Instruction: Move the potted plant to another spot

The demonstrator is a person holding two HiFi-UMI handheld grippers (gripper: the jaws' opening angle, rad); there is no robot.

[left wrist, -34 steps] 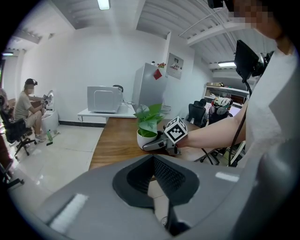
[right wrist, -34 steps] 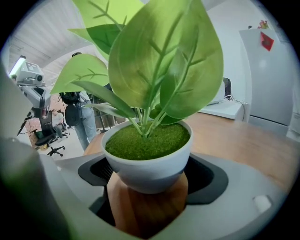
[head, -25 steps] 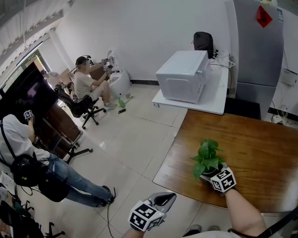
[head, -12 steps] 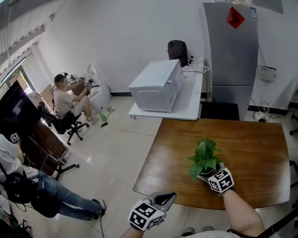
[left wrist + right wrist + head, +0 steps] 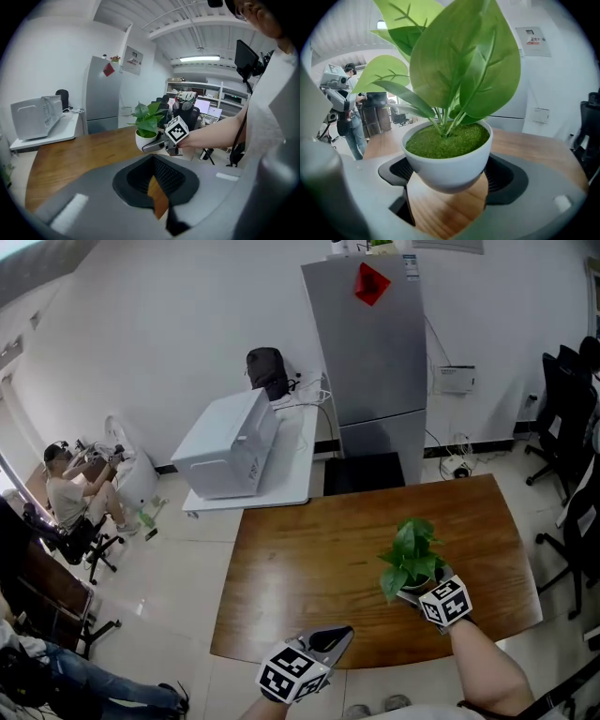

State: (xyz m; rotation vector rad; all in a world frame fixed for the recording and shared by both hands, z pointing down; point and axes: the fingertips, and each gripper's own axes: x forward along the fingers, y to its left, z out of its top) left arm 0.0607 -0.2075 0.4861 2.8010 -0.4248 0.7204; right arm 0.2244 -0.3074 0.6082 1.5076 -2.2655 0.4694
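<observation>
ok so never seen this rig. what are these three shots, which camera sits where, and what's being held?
There is no robot here. A person holds a two-finger gripper in each hand. The wide shot comes from a camera on the person's head, looking down at a wooden table. The other two shots come from cameras riding on each gripper, looking along its fingers. The right gripper is closed on the potted plant, with its fingers either side of the white pot. The pot looks lifted just clear of the table. The left gripper hangs at the table's near edge, fingers together and empty.
</observation>
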